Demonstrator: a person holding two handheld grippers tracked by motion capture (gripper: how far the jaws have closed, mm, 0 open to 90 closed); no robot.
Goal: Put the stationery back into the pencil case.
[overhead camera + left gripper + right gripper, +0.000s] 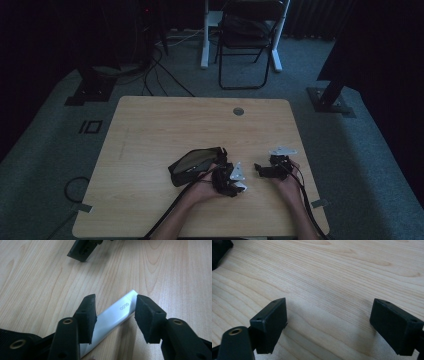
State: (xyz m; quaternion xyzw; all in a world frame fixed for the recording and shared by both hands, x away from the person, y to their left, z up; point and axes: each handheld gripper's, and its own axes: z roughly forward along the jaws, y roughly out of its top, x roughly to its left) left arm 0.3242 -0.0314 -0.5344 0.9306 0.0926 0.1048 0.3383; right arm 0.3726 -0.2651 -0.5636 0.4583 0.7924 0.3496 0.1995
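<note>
Two tongs over one tabletop (150,130): left tongs (115,312) part-open astride one white stick (112,315), unpinched; right tongs (329,322) wide open, empty; one black pouch (192,164).

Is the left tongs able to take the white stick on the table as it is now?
Probably yes. The left tongs stand open astride the white stick, one pad on each side, and nothing lies between them. The stick rests flat on the table; the right tongs stay apart.
</note>
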